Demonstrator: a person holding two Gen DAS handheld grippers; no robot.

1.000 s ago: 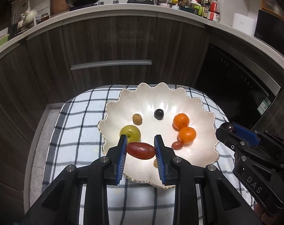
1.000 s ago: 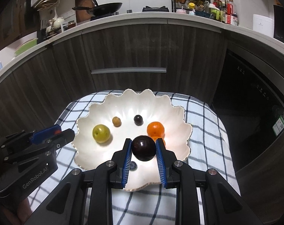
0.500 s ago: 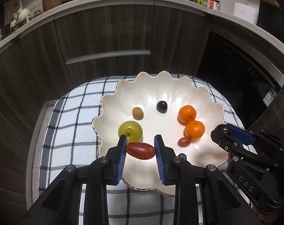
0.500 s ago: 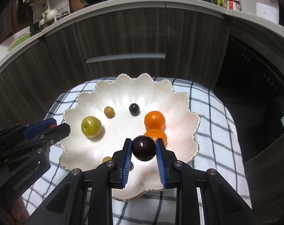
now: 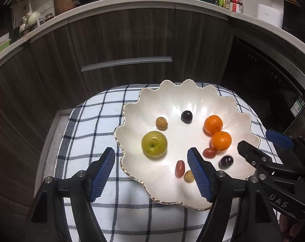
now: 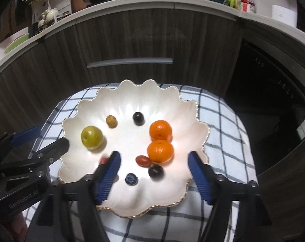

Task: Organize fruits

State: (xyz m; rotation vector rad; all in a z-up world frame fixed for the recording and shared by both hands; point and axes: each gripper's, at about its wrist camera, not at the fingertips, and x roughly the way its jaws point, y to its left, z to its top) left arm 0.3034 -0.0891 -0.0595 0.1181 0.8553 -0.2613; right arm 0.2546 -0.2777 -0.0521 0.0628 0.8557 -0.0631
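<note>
With both our grippers spread wide and empty over the scalloped plate (image 5: pixel 132 109), the red grape tomato (image 5: pixel 180 168) lies lower centre between the left gripper (image 5: pixel 151 172) tips, long axis running up the frame, and the dark plum (image 6: pixel 156 171) sits inside our right gripper (image 6: pixel 154 171)

Scalloped dish (image 5: pixel 194 197) sits on the checked cloth (image 5: pixel 88 137) in front of the cabinets (image 5: pixel 122 46); in it: apple (image 5: pixel 154 144) left, two mandarins (image 5: pixel 213 124) touching at right, plum (image 6: pixel 156 171) just before them, blueberry (image 6: pixel 131 178) nearest.
</note>
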